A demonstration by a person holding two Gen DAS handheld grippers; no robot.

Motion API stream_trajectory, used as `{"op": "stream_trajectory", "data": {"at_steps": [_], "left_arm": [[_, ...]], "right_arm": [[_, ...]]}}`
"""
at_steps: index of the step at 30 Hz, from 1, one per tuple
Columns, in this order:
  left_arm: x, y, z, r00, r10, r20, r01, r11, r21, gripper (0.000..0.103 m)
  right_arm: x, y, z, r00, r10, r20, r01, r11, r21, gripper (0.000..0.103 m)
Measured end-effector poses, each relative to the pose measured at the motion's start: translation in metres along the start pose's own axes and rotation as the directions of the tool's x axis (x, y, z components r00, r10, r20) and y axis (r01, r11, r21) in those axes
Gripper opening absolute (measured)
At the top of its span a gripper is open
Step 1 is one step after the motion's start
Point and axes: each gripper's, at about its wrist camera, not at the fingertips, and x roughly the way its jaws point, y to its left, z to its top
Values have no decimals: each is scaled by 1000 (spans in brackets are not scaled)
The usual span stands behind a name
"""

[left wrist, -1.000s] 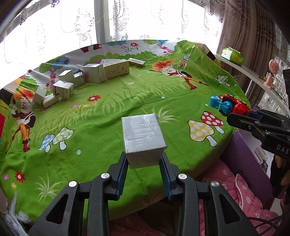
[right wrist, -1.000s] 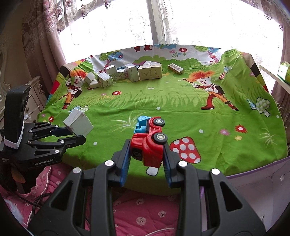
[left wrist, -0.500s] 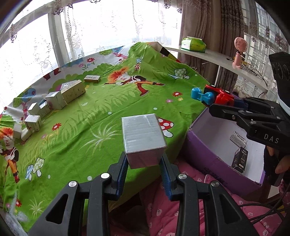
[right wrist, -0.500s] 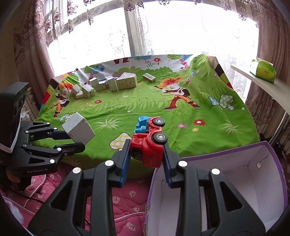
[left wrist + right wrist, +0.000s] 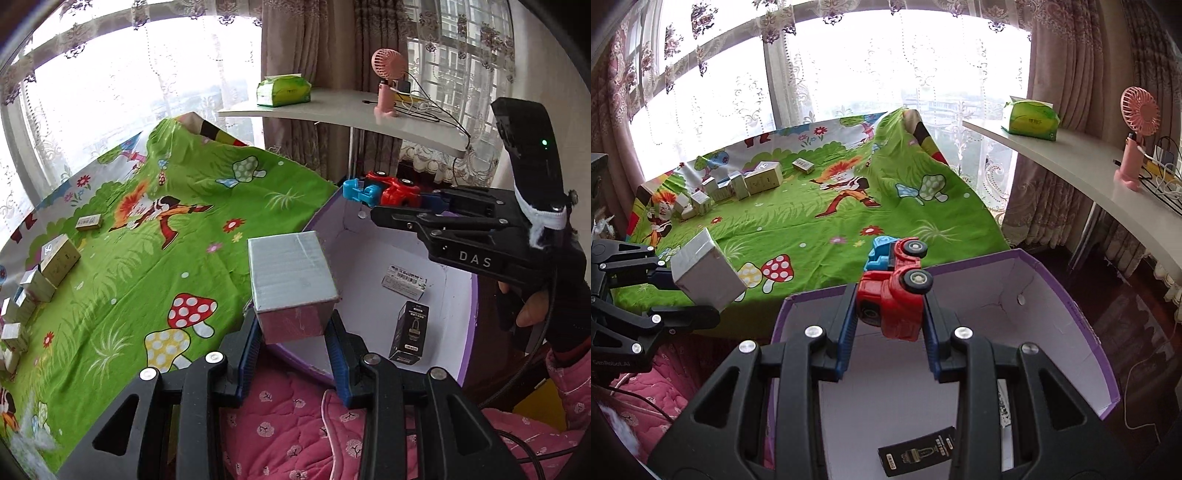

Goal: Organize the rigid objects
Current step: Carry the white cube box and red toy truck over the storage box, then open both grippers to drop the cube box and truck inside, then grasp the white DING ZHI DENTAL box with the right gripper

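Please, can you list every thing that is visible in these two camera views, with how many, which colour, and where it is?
grey box: 1, silver-grey, held in the left gripper at the near edge of the purple box
toy truck: 1, red and blue, held in the right gripper above the purple box
purple box: 1, purple outside, white inside, on the floor beside the bed
black carton: 1, black, inside the purple box
white carton: 1, white, inside the purple box
small cartons: several, pale, in a row on the far side of the bedsheet
bedsheet: 1, green with cartoons, over the bed
tissue pack: 1, green, on the shelf
fan: 1, pink, on the shelf
left gripper: 1, black
right gripper: 1, black
hand: 1, on the right gripper's handle
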Motion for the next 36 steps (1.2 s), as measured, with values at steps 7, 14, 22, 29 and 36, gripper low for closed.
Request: {"op": "stream_trajectory", "data": {"at_steps": [7,14,22,29,36], "left_arm": [[29,-33,15,998,-54,-35,57,995,79,36],[36,-53,16,993,-122,-1,121,983,135,37],[21,-17,1,996,-5,94,-6,993,117,75],[9,147,-54,958,286,34,-267,927,-264,82],[5,282,-140,841,522,-145,-519,699,-492,83]], "right_arm": [[-5,-27,-7,994,-110,-23,110,994,2,36],[-3,-50,-9,971,-230,-66,230,973,-9,36],[3,-33,9,964,-256,-74,256,967,-15,76],[49,81,32,995,-76,-63,56,960,-275,82],[150,198,47,968,180,-177,-245,839,-486,86]]}}
